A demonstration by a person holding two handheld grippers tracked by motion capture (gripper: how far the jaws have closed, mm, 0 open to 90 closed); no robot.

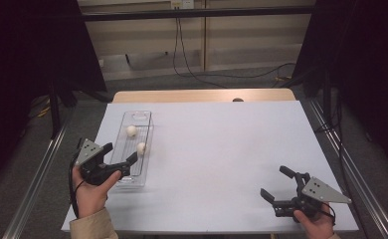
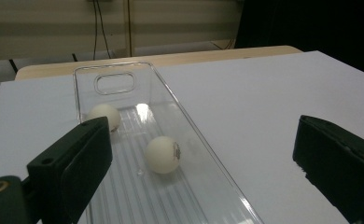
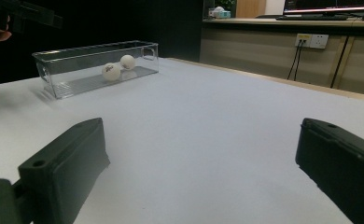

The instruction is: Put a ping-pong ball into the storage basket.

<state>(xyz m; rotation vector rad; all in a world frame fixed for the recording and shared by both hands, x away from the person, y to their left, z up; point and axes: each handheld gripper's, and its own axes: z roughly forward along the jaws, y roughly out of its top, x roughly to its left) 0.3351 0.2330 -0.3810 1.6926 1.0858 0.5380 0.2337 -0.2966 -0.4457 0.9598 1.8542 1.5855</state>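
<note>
While both pairs of jaws stand wide apart and empty, the work looks barely begun. The left gripper [image 1: 117,158] hovers at the near end of the clear tray [image 2: 196,130], and the nearer ball [image 2: 163,154] lies between and just ahead of its jaws; the farther ball [image 2: 106,115] sits partly hidden behind the left-hand jaw. The right gripper [image 1: 277,184] waits well apart over the bare white table [image 3: 208,116]. Neither ball is grasped yet. A small print on the nearer ball is too small to read.
</note>
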